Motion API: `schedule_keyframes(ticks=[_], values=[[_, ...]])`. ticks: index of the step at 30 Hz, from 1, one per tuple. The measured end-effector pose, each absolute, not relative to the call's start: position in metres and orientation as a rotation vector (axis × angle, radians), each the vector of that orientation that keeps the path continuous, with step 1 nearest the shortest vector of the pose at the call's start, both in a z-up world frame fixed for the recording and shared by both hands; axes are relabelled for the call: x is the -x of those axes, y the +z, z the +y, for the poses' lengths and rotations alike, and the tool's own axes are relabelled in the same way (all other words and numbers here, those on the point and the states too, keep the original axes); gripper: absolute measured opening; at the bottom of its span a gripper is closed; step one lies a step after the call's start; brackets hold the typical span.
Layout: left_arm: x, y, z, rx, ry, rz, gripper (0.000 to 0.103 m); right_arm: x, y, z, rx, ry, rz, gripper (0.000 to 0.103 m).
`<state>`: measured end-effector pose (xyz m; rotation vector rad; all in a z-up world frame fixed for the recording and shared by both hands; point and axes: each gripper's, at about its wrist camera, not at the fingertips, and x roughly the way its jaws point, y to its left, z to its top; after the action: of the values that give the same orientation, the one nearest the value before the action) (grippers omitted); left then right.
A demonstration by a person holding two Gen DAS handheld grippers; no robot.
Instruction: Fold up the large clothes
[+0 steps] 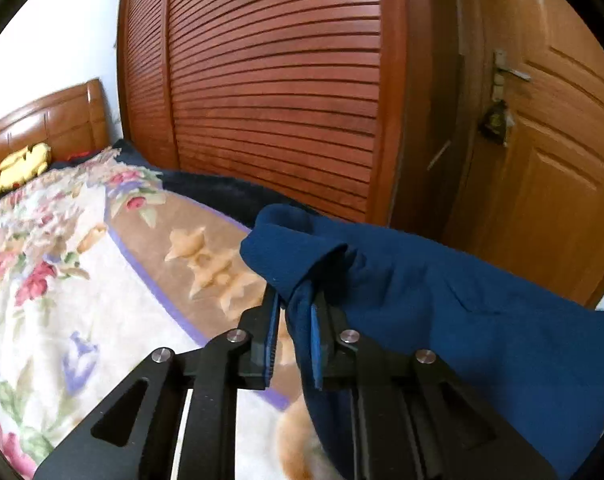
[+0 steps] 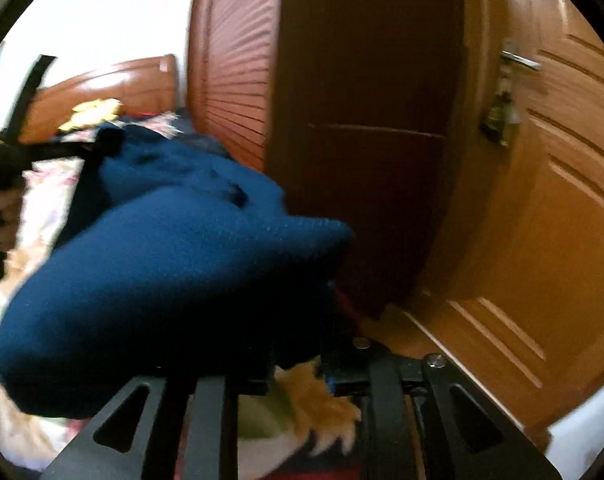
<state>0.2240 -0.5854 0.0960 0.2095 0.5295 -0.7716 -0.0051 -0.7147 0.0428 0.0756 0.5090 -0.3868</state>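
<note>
Left wrist view shows the left gripper (image 1: 295, 312) pinching a bunched fold of the blue garment (image 1: 442, 312), held up above the flowery blanket (image 1: 81, 280) on the bed. Only this view shows the two fingers squeezing the cloth, and the yellow plush toy (image 1: 21, 168) by the headboard (image 1: 49, 120) looks sharp. The right wrist view is blurry. There the blue garment (image 2: 161, 272) covers the right gripper (image 2: 302, 360), so I cannot tell its grip. Its fingers seem to hold cloth. The door (image 2: 542, 220) looks closer there.
</note>
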Motion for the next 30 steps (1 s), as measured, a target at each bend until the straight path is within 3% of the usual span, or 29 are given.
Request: schedule_keyframes(ticks=[3, 5, 6, 8, 10, 16, 24, 26, 30], values=[[-0.21, 0.1, -0.576, -0.228, -0.783, 0.52, 0.023, 0.022, 0.062, -0.705, -0.047, -0.412, 0.505, 0.027], [-0.198, 0.104, -0.562, -0.216, -0.8, 0.512, 0.048, 0.022, 0.077, -0.701, -0.033, -0.444, 0.475, 0.036], [-0.193, 0.104, -0.555, -0.209, -0.806, 0.509, 0.05, 0.027, 0.084, -0.697, -0.035, -0.447, 0.457, 0.039], [-0.183, 0.106, -0.54, -0.202, -0.832, 0.51, 0.065, 0.041, 0.098, -0.692, -0.031, -0.448, 0.426, 0.049], [-0.172, 0.106, -0.526, -0.206, -0.842, 0.503, 0.081, 0.05, 0.107, -0.685, -0.019, -0.45, 0.408, 0.05], [-0.141, 0.103, -0.474, -0.213, -0.838, 0.514, 0.086, 0.055, 0.129, -0.656, -0.024, -0.398, 0.307, 0.051], [-0.093, 0.1, -0.387, -0.253, -0.763, 0.492, 0.088, -0.006, 0.101, -0.651, -0.066, -0.251, 0.442, 0.051], [-0.084, 0.099, -0.367, -0.246, -0.748, 0.485, 0.103, -0.026, 0.086, -0.665, -0.084, -0.261, 0.5, 0.051], [-0.069, 0.093, -0.318, -0.217, -0.705, 0.476, 0.103, -0.043, 0.069, -0.691, -0.166, -0.244, 0.525, 0.051]])
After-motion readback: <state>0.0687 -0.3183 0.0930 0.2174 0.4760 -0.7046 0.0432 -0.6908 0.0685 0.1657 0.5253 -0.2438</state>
